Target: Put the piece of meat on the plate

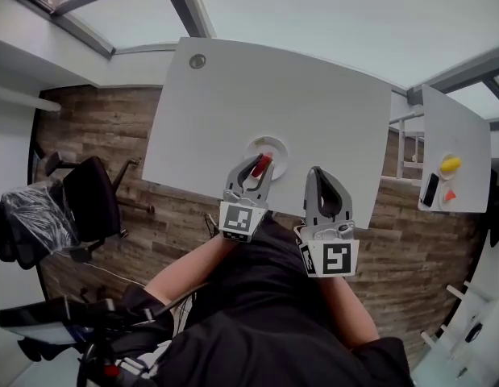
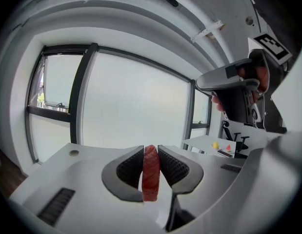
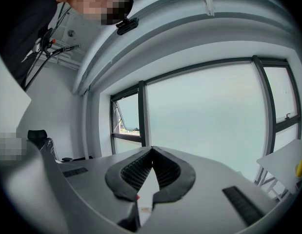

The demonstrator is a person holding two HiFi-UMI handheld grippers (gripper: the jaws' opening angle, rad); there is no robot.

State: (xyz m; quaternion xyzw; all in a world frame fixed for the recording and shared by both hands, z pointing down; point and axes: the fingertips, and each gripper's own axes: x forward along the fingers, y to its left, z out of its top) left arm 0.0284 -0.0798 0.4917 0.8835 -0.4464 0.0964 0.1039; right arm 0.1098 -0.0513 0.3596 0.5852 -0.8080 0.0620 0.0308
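Left gripper is closed narrow on the piece of meat, with the slice standing on edge between the ribbed pads and its lower end hanging free below them. Right gripper has its jaws together at the tip with nothing in them, and sits just right of the left one, nearer to us. The meat sits over the near part of the plate, which is close to the near edge of the table. Risks as we judge them: the grip is only on the upper part of the slice, so it could slide out early. On opening, it could cling to one ribbed pad and drop off-centre onto the rim or the table. If the gripper goes too low it could push the plate towards the near edge. The head view gives us the plate under the meat. The left gripper view doesn't clearly show the plate, but it does show pad contact on both faces of the slice, which the head view is too small to settle. Only the right gripper view confirms that gripper is empty, with the pads meeting at the tip. The side table far right is well clear of this
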